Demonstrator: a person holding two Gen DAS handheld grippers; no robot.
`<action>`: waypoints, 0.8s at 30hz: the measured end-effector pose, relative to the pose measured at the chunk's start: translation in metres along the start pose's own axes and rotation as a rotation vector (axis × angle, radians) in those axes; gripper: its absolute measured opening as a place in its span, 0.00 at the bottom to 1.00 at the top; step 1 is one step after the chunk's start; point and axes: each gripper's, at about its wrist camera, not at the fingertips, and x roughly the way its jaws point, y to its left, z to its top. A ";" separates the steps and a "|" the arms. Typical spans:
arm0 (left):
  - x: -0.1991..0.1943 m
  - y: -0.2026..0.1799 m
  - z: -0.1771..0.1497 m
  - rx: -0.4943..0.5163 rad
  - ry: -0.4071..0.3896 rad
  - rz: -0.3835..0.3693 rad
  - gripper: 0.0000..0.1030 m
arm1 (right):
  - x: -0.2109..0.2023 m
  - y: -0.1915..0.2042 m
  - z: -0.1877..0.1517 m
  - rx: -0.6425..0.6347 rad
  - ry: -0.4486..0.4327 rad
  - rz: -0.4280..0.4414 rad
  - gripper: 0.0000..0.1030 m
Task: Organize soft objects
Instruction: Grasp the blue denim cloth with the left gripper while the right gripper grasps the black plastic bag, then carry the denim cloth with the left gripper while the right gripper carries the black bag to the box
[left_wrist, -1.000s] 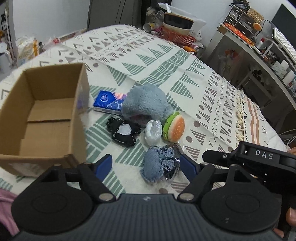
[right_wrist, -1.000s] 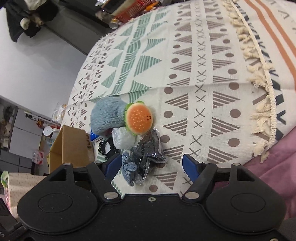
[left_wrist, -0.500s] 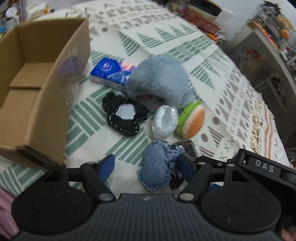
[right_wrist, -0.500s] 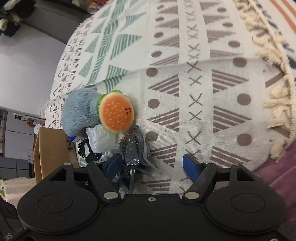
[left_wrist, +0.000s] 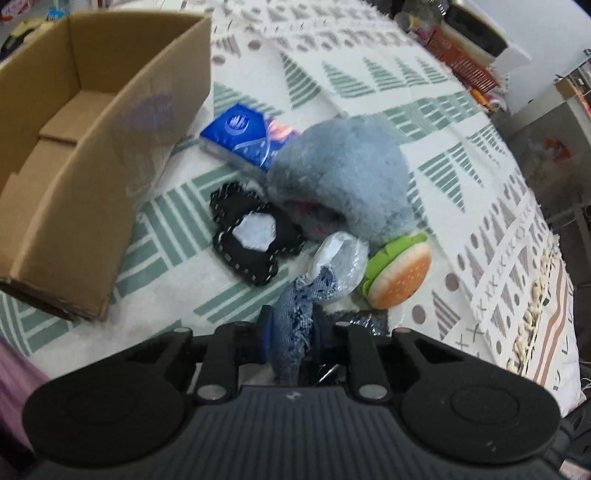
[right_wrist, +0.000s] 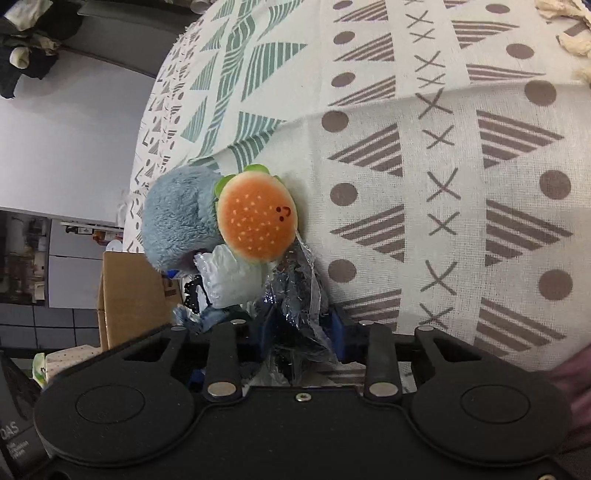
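Both jaws pinch soft items: denim piece (left_wrist: 291, 325), plastic-wrapped bundle (right_wrist: 299, 317).

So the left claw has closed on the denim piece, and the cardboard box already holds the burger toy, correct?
Not quite. The left claw is shut on the denim piece, but the cardboard box holds nothing visible; the burger toy lies on the cloth, per the left wrist view.

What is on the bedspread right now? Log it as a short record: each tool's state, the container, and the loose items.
left tool: shut on denim piece
right tool: shut on dark item in clear plastic wrap
cardboard box: open, nothing visible inside
grey plush: on the bedspread, beside burger plush
black stitched pouch: flat, between box and plush
blue tissue pack: behind the pouch
white wrapped item: against the burger plush
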 end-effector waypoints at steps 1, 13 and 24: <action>-0.002 -0.001 0.000 0.013 -0.015 0.004 0.19 | -0.002 0.001 -0.001 -0.007 -0.006 0.001 0.29; -0.046 0.022 -0.003 0.047 -0.118 -0.030 0.19 | -0.043 0.031 -0.026 -0.153 -0.137 0.000 0.26; -0.094 0.035 -0.002 0.113 -0.229 -0.084 0.19 | -0.079 0.065 -0.052 -0.256 -0.310 -0.001 0.26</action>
